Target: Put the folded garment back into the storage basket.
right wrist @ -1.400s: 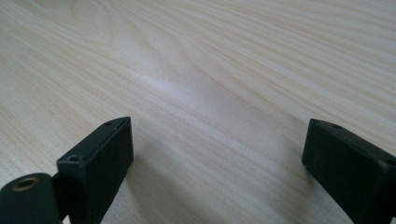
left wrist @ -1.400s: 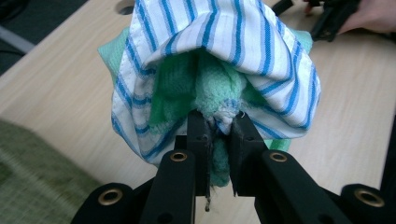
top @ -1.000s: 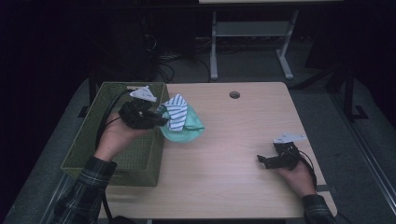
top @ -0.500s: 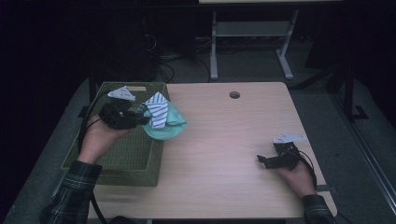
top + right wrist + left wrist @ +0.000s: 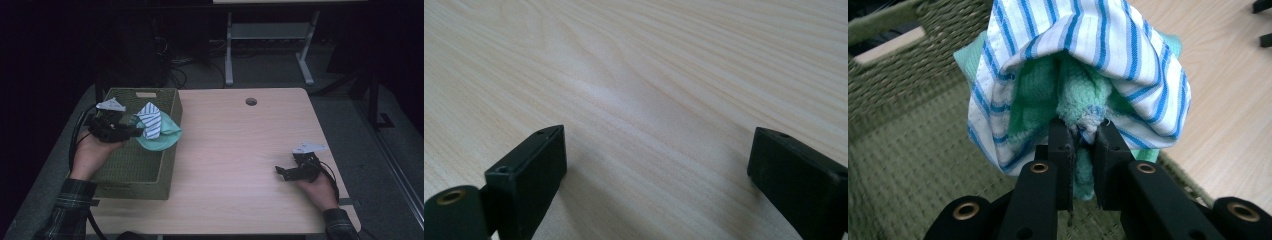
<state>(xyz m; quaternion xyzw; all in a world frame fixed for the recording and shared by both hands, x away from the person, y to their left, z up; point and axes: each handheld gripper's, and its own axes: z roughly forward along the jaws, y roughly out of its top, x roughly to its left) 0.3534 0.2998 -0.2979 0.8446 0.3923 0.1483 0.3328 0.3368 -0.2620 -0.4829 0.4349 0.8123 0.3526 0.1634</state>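
The wooden table (image 5: 235, 150) carries a green woven basket (image 5: 135, 165) at its left edge. Over the basket's right rim hangs a bundle of cloths (image 5: 156, 131), a blue-striped white one wrapped around a green terry one. The left tool (image 5: 1079, 150) clamps the bundle's gathered end. The right tool (image 5: 280, 171) rests on the table near its right edge, jaws spread wide with nothing between them.
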